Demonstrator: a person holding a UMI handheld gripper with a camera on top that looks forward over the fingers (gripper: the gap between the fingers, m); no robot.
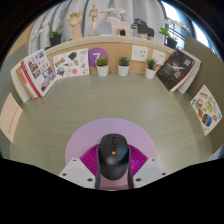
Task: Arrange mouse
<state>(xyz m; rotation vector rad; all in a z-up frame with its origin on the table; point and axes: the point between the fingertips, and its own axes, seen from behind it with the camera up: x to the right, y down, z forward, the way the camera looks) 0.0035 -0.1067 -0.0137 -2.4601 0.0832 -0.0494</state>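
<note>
A black computer mouse (113, 152) with an orange scroll wheel sits between my gripper's (112, 168) two fingers, its nose pointing away from me. The magenta pads lie flush against both of its sides, so the gripper is shut on it. Under and just ahead of the mouse a pale lilac round disc (95, 134) lies on the wooden table (70, 110). The rear of the mouse is hidden low between the fingers. I cannot tell whether the mouse rests on the disc or hangs just above it.
Three small potted plants (124, 66) stand in a row at the far side of the table, with a purple card (96, 57) behind them. Picture boards lean at the far left (38, 72) and far right (177, 68). Printed sheets lie at the left (10, 115) and right (206, 107) edges.
</note>
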